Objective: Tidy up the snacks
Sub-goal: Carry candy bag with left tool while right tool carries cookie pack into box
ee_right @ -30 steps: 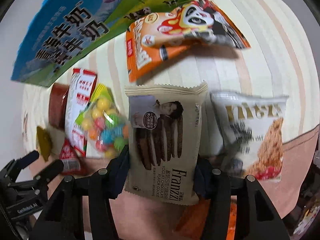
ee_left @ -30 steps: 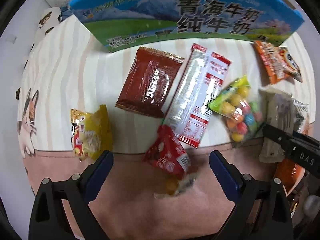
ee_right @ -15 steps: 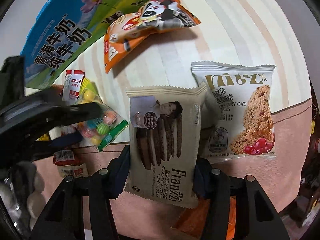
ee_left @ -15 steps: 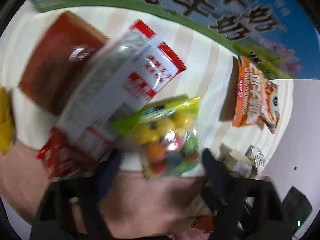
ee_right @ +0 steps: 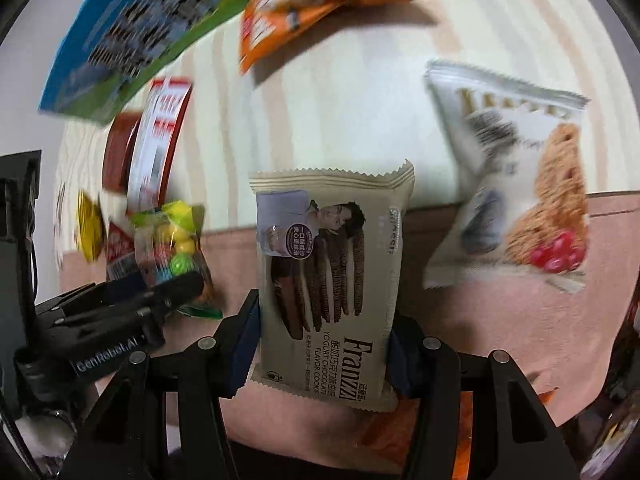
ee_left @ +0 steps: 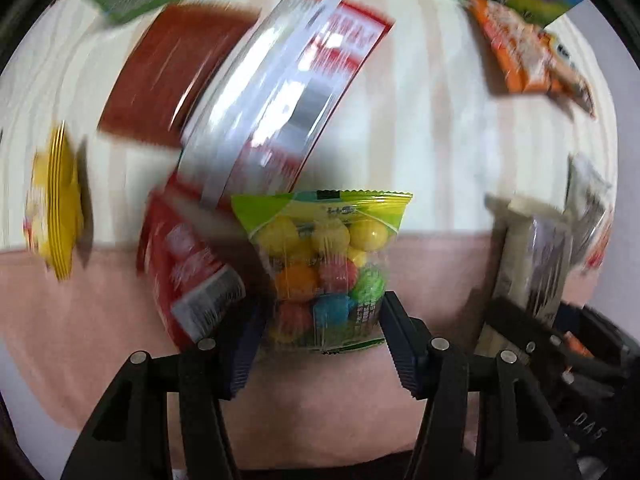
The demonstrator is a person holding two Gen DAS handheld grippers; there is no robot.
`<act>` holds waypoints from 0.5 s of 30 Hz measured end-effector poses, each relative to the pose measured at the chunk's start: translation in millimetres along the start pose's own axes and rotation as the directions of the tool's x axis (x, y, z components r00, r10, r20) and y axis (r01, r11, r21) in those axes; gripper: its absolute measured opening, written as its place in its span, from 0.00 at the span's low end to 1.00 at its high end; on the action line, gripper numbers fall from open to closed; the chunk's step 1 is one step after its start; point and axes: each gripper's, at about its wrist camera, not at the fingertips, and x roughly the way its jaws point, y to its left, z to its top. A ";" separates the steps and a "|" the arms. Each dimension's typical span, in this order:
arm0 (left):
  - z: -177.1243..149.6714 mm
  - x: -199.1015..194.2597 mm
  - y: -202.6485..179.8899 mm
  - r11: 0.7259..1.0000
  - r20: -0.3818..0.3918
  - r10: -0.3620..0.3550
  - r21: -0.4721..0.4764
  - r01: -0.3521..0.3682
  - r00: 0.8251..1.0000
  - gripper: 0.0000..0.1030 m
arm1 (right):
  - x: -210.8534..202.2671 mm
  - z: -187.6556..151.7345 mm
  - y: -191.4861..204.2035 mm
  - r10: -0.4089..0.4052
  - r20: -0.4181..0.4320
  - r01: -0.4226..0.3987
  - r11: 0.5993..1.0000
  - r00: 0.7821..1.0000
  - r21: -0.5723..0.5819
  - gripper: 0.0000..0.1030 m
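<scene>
My left gripper (ee_left: 320,336) is shut on a clear bag of coloured candy balls (ee_left: 328,268) with a green top, held above the table. My right gripper (ee_right: 324,344) is shut on a beige Franzzi cookie pack (ee_right: 332,280), also held up. The left gripper with the candy bag shows in the right wrist view (ee_right: 168,264) at the left. On the table lie a long red-and-white pack (ee_left: 280,92), a dark red pack (ee_left: 168,76), a small red pack (ee_left: 188,264), a yellow pack (ee_left: 56,204), an orange pack (ee_left: 524,52) and a white oat cookie pack (ee_right: 516,208).
A blue-and-green milk carton box (ee_right: 132,36) stands at the back of the table. The striped table mat (ee_left: 432,120) ends in a pink band (ee_left: 120,340) at the near edge. The view is motion-blurred.
My left gripper moved right from the small red pack and closed on the candy bag, lifting it. My right gripper kept its hold on the cookie pack and shifted slightly.
</scene>
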 end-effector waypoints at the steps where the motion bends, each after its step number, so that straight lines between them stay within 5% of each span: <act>1: -2.2 2.3 0.2 1.000 0.000 -0.007 -0.010 0.007 1.000 0.54 | 2.8 -3.1 2.9 0.001 -0.005 -0.001 1.000 1.000 -0.018 0.56; 10: 19.6 23.3 -10.9 0.998 -0.007 0.025 -0.055 -0.025 1.000 0.58 | 16.9 4.4 2.5 0.022 -0.033 -0.023 1.000 0.999 -0.020 0.70; 15: 31.9 22.1 8.3 0.996 0.020 0.009 -0.093 -0.007 1.000 0.53 | 24.4 6.8 6.0 -0.011 -0.009 0.011 1.000 1.000 -0.011 0.69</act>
